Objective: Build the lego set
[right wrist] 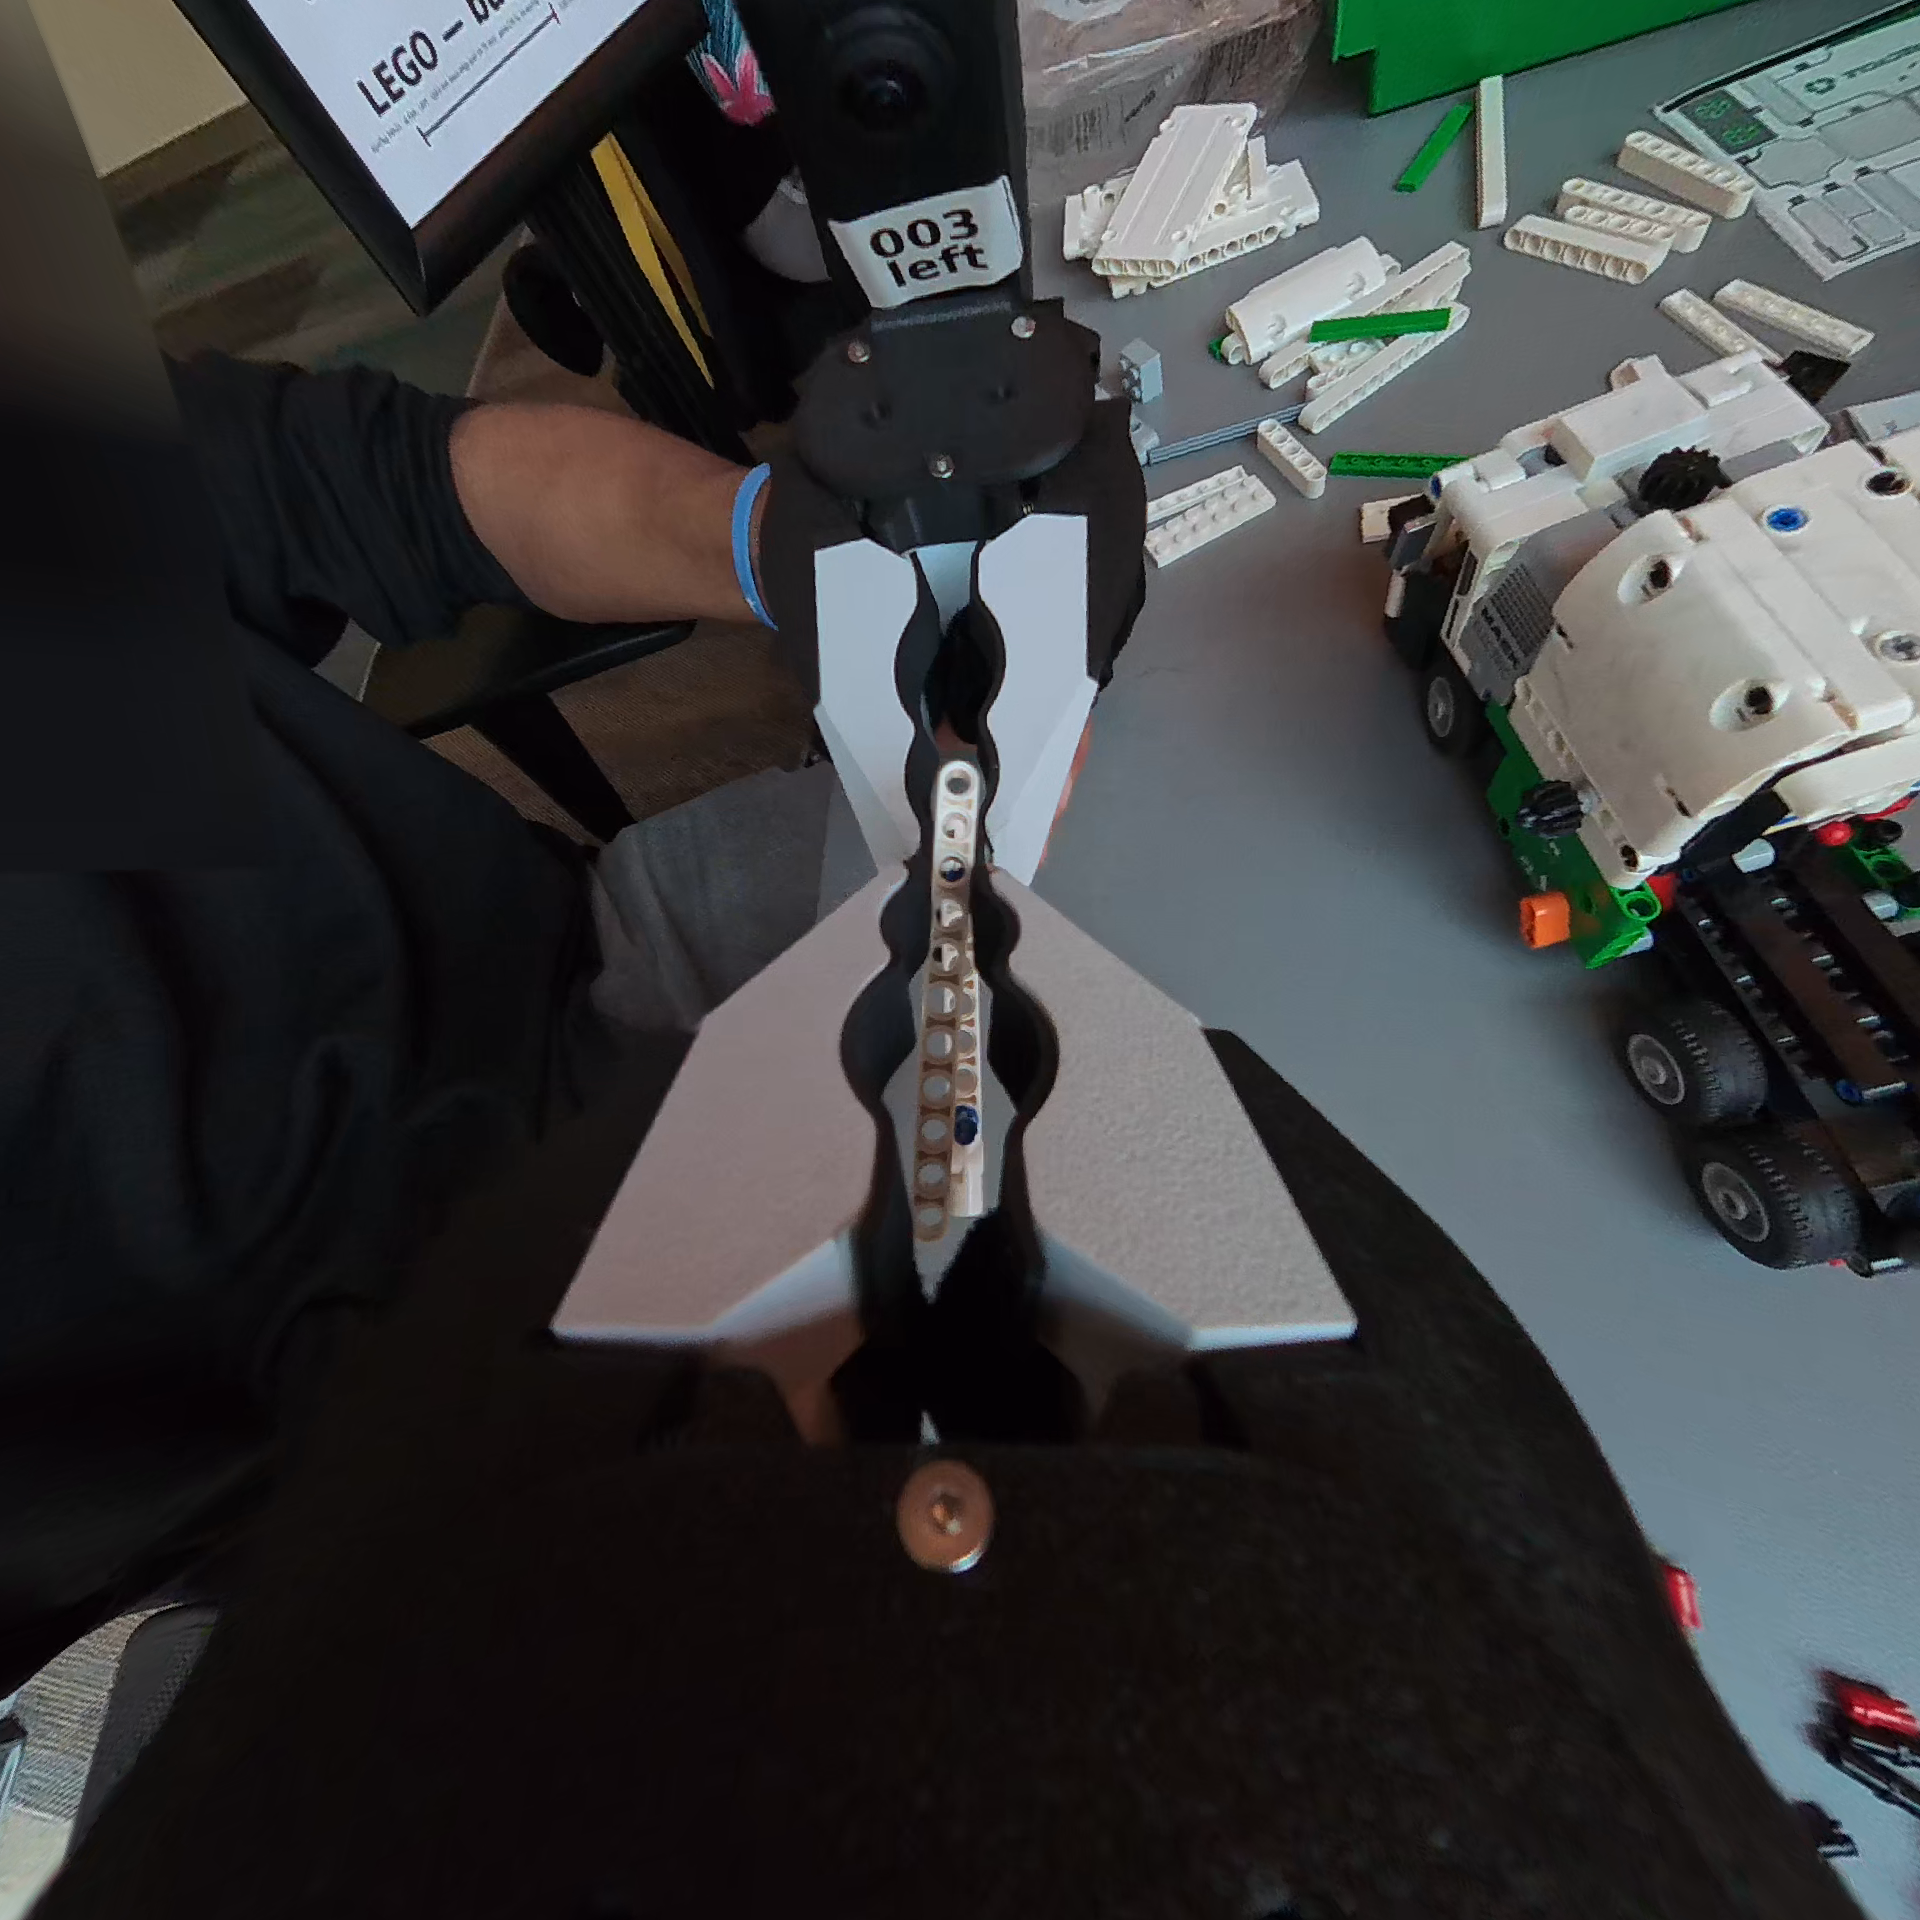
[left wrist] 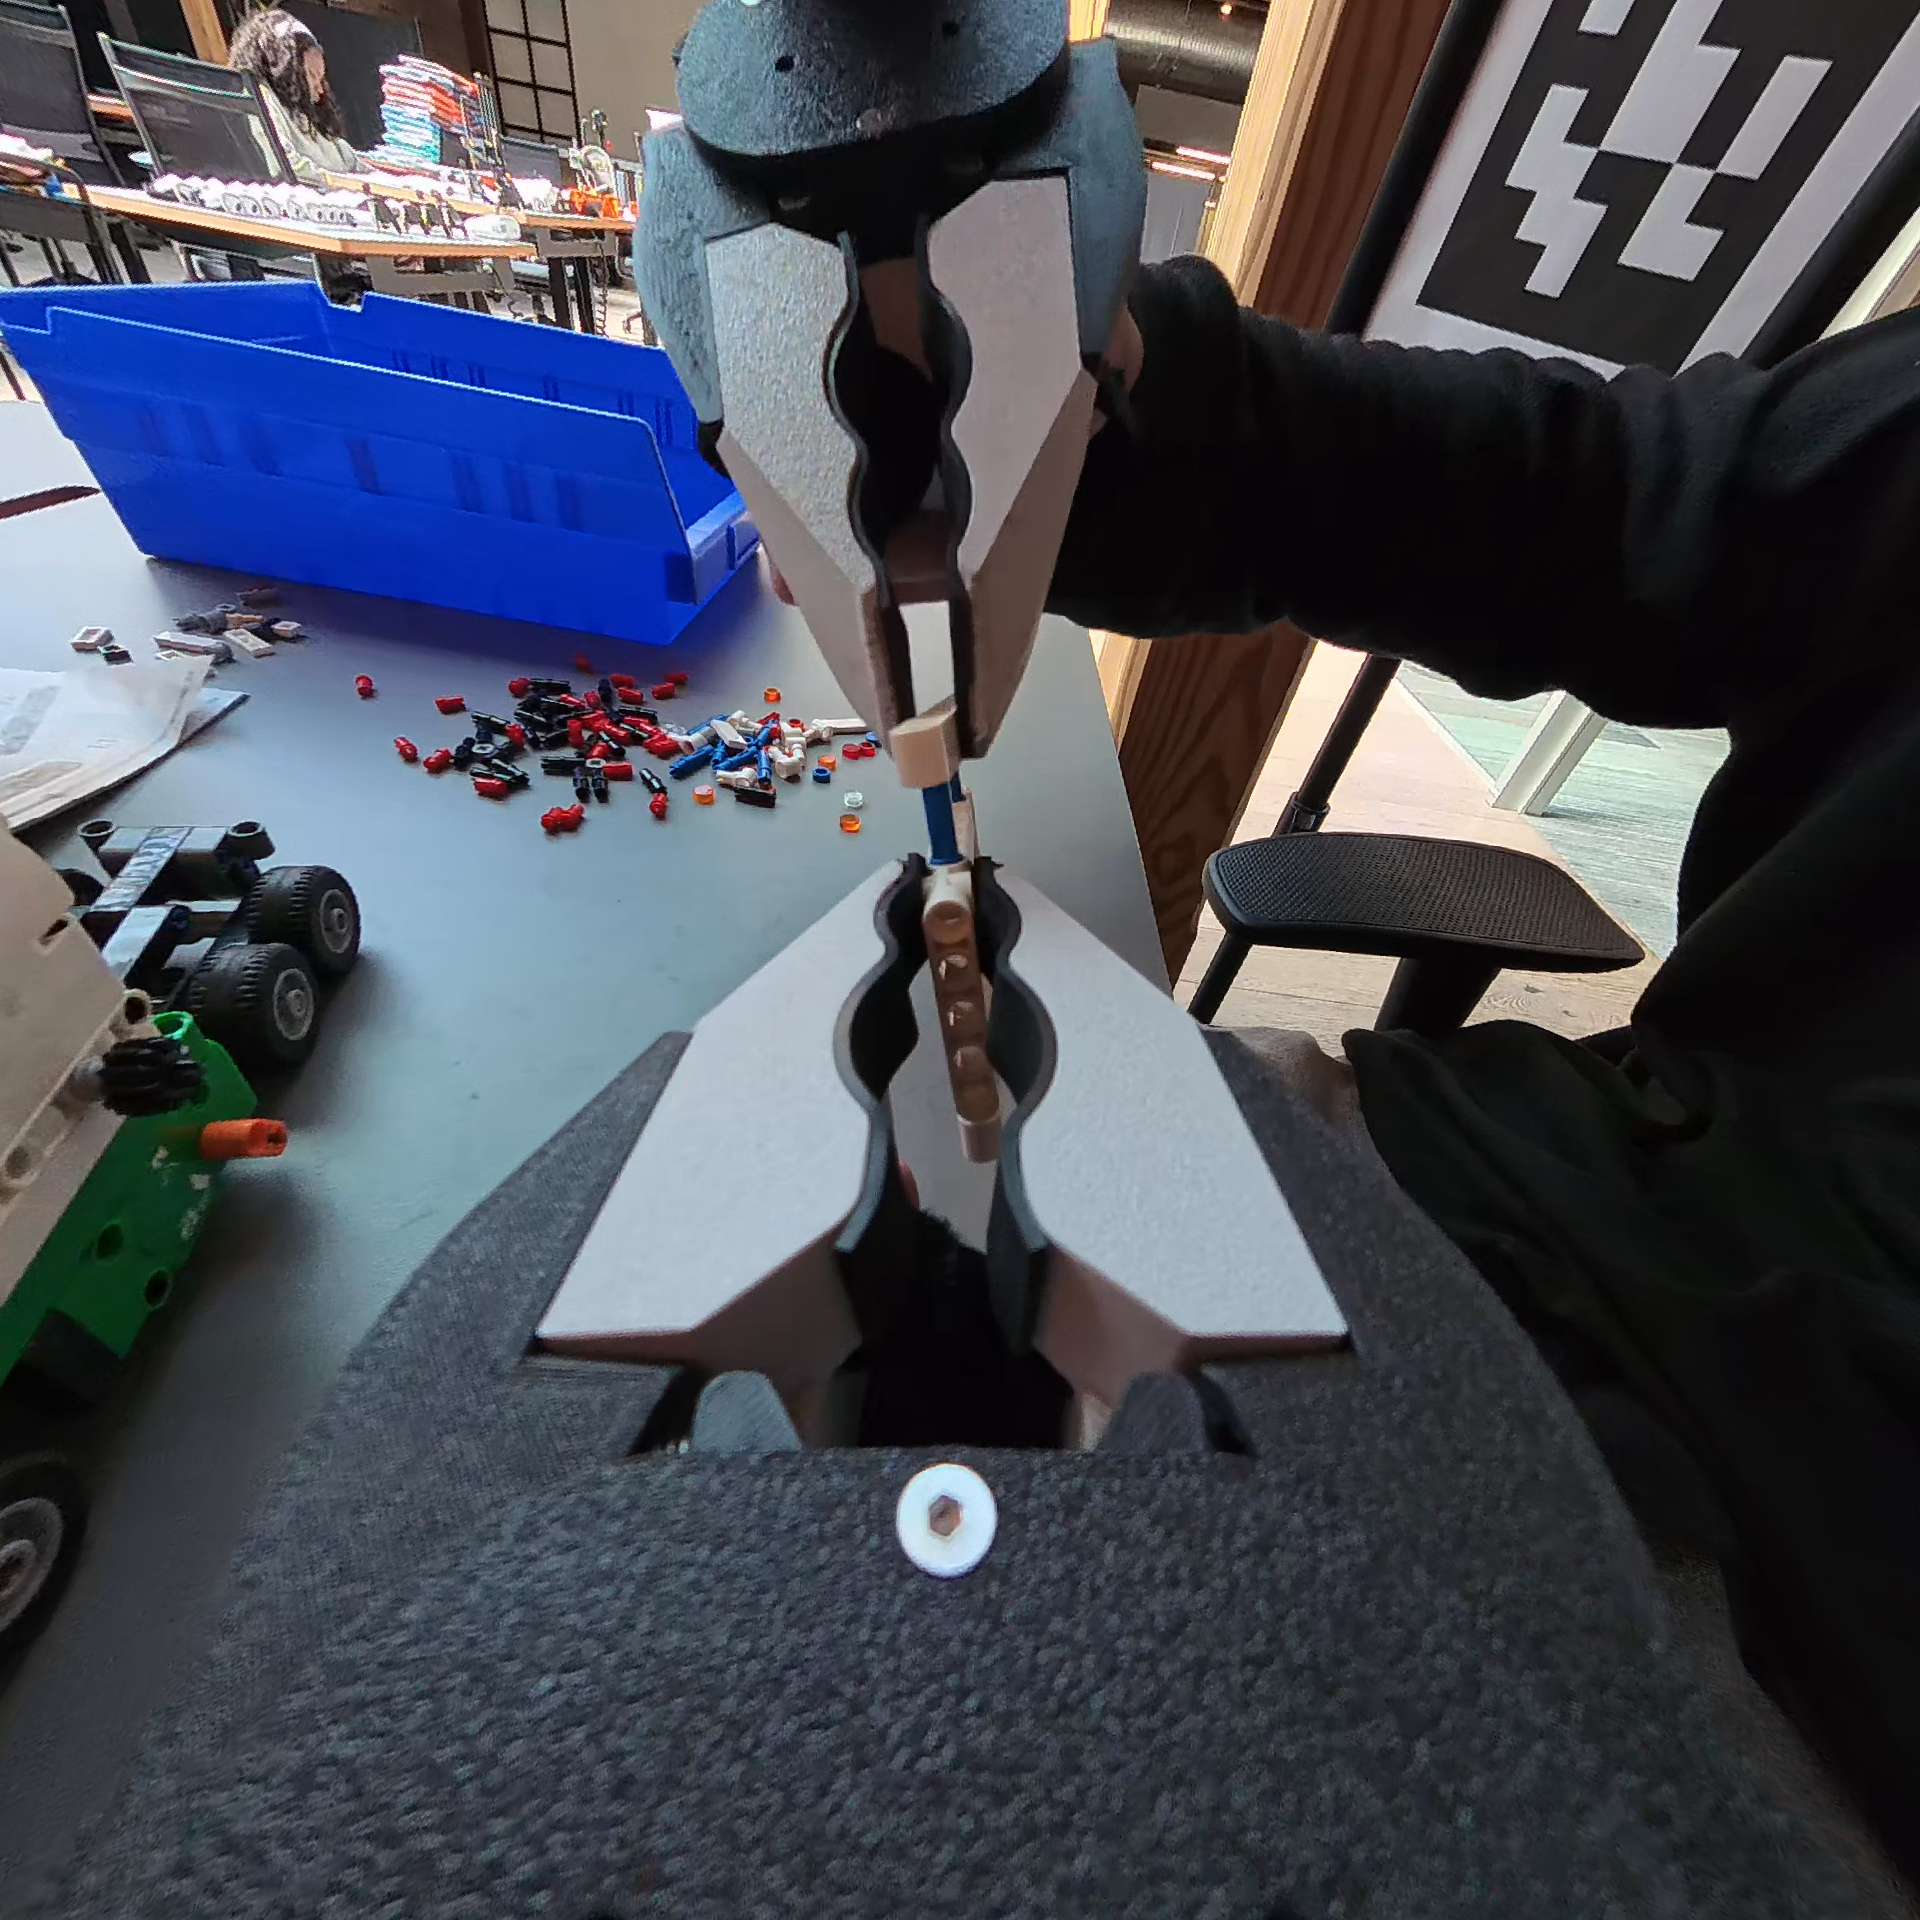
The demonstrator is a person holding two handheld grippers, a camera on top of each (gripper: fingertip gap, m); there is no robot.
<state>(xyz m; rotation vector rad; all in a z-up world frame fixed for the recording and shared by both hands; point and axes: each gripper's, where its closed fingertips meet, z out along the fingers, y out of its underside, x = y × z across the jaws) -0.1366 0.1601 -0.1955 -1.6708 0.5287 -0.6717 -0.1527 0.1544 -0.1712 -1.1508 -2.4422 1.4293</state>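
Observation:
My left gripper is shut on a white lego beam with a row of holes. A blue pin sticks out of its far end. My right gripper comes down from above, tip to tip with the left, shut on a second white beam seen end-on at the pin. In the right wrist view my right gripper is shut on a long white beam. The left gripper faces it, closed on the far end. Both are held in the air at the table's edge.
A part-built white and green truck stands on the grey table; it also shows in the left wrist view. Loose red, black and blue pins lie before a blue bin. White beams lie beyond. A chair stands off the table's edge. Both grippers' tips are close together, under 4 cm apart.

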